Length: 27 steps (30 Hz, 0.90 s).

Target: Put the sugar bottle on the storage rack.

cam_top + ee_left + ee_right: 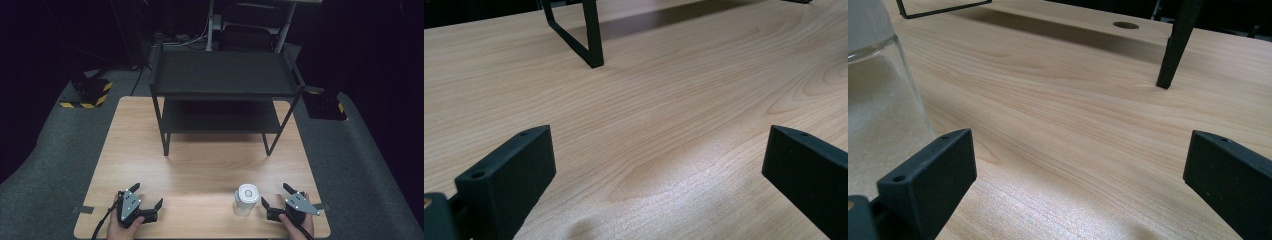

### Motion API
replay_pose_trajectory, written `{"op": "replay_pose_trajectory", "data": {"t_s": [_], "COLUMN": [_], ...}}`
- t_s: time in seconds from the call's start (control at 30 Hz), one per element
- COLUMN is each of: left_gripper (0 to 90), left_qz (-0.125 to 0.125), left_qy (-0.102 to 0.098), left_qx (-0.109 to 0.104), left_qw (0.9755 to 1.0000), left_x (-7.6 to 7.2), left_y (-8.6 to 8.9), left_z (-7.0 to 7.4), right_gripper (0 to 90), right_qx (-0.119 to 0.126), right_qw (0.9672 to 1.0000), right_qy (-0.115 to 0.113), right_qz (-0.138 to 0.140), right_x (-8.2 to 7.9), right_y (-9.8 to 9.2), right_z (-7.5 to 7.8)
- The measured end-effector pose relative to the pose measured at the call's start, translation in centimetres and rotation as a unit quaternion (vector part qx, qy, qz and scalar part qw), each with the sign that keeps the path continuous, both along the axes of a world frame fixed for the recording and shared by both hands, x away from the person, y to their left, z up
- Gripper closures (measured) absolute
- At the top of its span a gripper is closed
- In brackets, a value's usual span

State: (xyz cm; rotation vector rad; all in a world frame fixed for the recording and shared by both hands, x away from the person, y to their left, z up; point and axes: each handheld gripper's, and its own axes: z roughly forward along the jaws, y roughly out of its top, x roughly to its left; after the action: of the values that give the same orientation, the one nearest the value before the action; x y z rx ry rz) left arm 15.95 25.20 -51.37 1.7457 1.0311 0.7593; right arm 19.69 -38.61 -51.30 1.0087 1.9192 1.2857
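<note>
**Pale wood, matt black, clear glass**

The counter [200, 170] is light wood-grain board, smooth with a soft sheen where light falls. The shelf rack [220, 75] looks like matt black metal, thin-legged with flat dark boards. The jar [246, 200] has clear glossy walls, a white lid, and a pale grainy filling. Each claw, left [148, 196] and right [273, 195], has matt black plastic-looking jaws and a dull grey plate. The floor [45, 200] is rough grey carpet.

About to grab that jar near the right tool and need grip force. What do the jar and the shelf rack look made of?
The jar looks like clear glass or hard plastic with a white lid; the right gripper view shows a smooth see-through wall and pale granular fill. I cannot tell which. The shelf rack looks like matte black metal: thin straight legs, no shine.
</note>
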Motion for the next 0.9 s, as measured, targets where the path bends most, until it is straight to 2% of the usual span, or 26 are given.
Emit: {"op": "replay_pose_trajectory", "data": {"t_s": [0.23, 0.9], "left_gripper": [1.1, 1.1], "left_qz": [0.002, -0.002], "left_qy": [0.000, -0.003], "left_qx": [-0.007, -0.005], "left_qw": [1.0000, 1.0000], "left_x": [-0.07, -0.11], "left_y": [0.12, 0.20], "left_z": [-0.08, -0.14], "right_gripper": [0.4, 0.4], "right_qx": [0.001, 0.002], "right_qw": [1.0000, 1.0000], "right_qy": [-0.002, -0.006], "right_qz": [-0.001, 0.001], "right_x": [-0.04, -0.09], "right_y": [-0.01, -0.11], "right_z": [-0.07, -0.17]}}
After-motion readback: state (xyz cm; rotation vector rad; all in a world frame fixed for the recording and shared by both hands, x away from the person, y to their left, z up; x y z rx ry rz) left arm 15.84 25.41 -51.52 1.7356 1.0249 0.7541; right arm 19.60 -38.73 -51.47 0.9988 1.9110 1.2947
